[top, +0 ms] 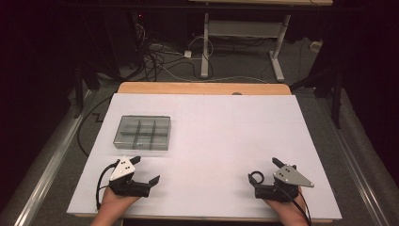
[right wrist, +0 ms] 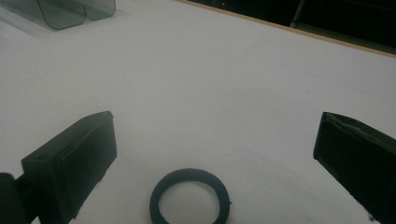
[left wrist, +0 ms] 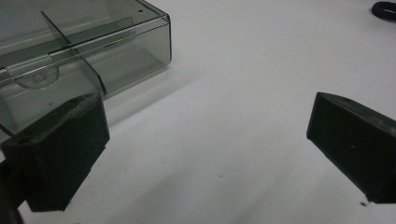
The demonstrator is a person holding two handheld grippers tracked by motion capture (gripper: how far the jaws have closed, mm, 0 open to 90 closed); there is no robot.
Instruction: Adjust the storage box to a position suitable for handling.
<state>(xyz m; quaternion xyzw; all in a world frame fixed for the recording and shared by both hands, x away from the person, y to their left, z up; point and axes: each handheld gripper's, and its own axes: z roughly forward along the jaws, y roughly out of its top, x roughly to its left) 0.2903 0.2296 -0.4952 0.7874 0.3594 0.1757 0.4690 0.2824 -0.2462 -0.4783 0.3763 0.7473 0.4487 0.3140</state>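
A small black ring (right wrist: 188, 176) lies flat on the white sheet, low between the jaws of my right gripper (right wrist: 215, 149), which stands open and does not touch it. From above, the ring (top: 256, 174) sits just left of the right gripper (top: 264, 170) near the front edge. The ring (left wrist: 385, 9) also peeks in at the far top right of the left gripper view. A clear grey compartment box (top: 141, 133) rests at the left of the sheet. My left gripper (top: 147, 169) is open just in front of it. Its left jaw stands close to the box's (left wrist: 84, 51) near wall, with nothing between the jaws (left wrist: 208, 140).
The white sheet (top: 211, 141) covers most of the wooden table, whose far edge (top: 202, 88) shows beyond it. A corner of the box (right wrist: 70, 11) appears far off in the right gripper view. Cables and another table's legs (top: 204, 52) lie on the floor behind.
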